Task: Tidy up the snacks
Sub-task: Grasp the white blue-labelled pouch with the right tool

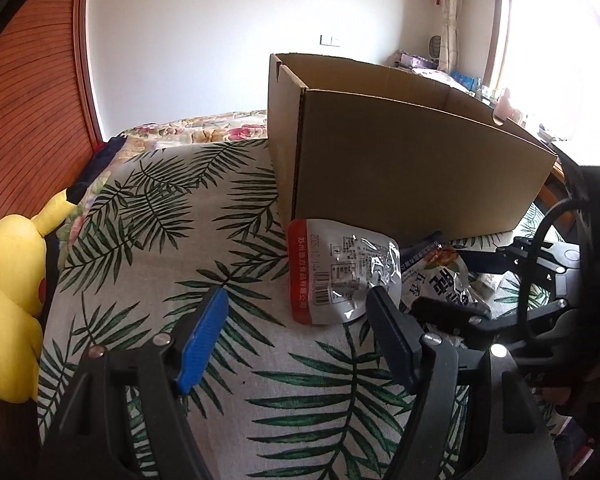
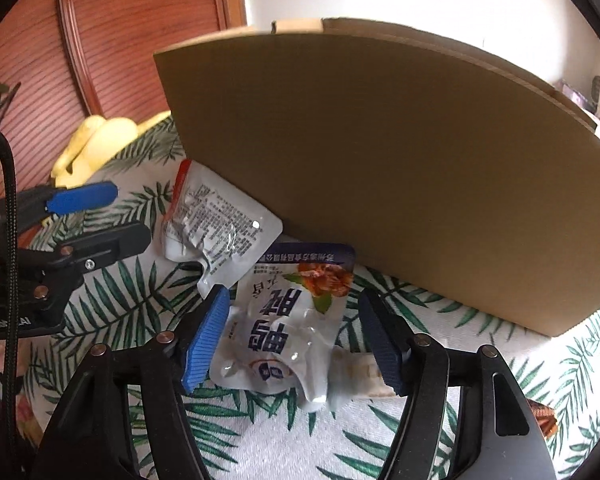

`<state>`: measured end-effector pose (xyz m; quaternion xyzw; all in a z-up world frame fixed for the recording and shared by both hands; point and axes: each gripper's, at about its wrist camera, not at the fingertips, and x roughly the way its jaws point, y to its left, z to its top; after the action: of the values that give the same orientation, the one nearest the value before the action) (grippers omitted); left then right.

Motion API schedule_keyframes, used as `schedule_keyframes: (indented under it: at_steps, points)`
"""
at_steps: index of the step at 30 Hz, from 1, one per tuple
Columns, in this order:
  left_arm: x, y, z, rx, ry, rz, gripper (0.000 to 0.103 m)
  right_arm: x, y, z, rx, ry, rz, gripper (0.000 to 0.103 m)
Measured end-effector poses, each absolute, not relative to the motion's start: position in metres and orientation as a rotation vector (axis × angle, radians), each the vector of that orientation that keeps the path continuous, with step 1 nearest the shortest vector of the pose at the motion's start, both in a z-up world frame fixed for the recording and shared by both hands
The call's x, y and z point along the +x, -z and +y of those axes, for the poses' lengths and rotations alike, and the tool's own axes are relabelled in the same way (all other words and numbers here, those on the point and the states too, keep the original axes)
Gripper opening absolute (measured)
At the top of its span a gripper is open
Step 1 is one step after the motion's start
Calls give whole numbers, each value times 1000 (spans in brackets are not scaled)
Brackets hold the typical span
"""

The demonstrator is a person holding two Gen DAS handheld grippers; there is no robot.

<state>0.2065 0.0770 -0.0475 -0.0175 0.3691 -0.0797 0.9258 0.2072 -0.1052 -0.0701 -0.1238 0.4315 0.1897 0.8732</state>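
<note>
A silver snack pouch with a red edge (image 1: 340, 272) (image 2: 216, 224) lies on the leaf-print cloth against the open cardboard box (image 1: 404, 160) (image 2: 380, 168). A second pouch, white and blue with a food picture (image 2: 288, 320) (image 1: 444, 276), lies beside it. Part of a pale third packet (image 2: 364, 372) sticks out from under it. My left gripper (image 1: 296, 336) is open, just short of the silver pouch. My right gripper (image 2: 292, 336) is open with its fingers on either side of the white and blue pouch.
A yellow plush toy (image 1: 8, 292) (image 2: 96, 140) lies at the left by a wooden headboard (image 1: 28, 100). The leaf-print cloth (image 1: 172, 240) covers the surface. A floral bedspread (image 1: 204, 128) lies behind. A window (image 1: 560, 40) is at the far right.
</note>
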Motion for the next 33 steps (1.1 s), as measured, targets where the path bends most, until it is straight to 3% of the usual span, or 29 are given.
schedule_keyframes:
  at_steps: [8, 15, 33]
  points:
    - [216, 51, 75, -14, 164, 769, 72, 208, 72, -103, -305, -397, 920, 70]
    - [219, 51, 73, -22, 175, 774, 72, 198, 71, -101, -329, -422, 926, 59]
    - [231, 63, 32, 50, 264, 855, 72, 173, 69, -119, -322, -378, 917, 58]
